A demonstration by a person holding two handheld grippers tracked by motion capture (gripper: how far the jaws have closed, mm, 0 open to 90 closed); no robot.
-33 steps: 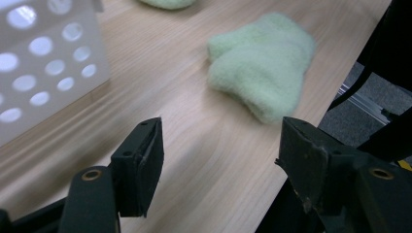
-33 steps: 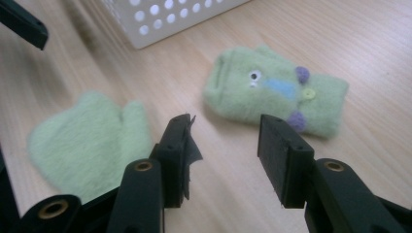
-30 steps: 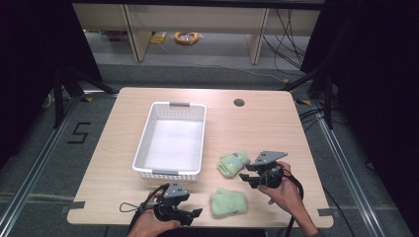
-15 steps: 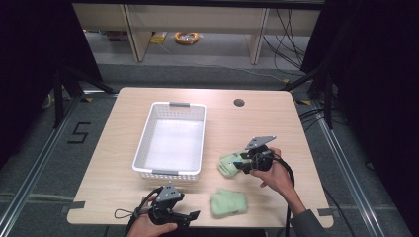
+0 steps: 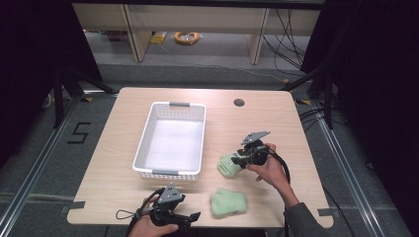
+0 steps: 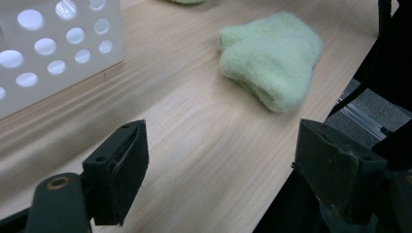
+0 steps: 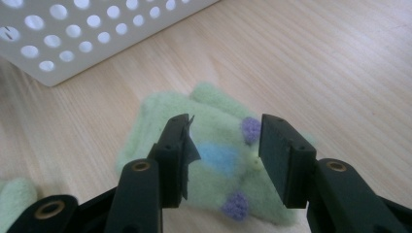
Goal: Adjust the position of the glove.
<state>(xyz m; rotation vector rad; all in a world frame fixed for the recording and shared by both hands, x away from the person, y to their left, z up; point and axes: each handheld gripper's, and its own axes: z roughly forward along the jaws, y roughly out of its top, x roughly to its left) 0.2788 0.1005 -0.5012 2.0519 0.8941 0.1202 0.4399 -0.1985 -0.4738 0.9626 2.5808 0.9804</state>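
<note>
Two pale green fuzzy cloth pieces lie on the wooden table (image 5: 276, 118). One piece, with blue and purple spots (image 7: 214, 160), lies right of the white basket (image 5: 168, 143). My right gripper (image 7: 223, 131) hangs just over it, open, one jaw on either side of the blue spot. From above, that gripper (image 5: 237, 159) is at the spotted piece's (image 5: 227, 167) right edge. The plain green piece (image 5: 228, 202) lies near the front edge. My left gripper (image 5: 193, 217) stands open to its left, apart from it. In the left gripper view the plain piece (image 6: 272, 53) lies ahead of the wide open gripper (image 6: 218, 141).
The basket (image 6: 48, 48) has perforated walls and nothing in it. A round cable hole (image 5: 239, 102) sits at the table's back right. The front table edge (image 6: 291, 160) is close under the left gripper. Cables trail from both grippers.
My right gripper has moved forward and left until it is over the spotted green piece. The left gripper has drawn back slightly toward the front edge.
</note>
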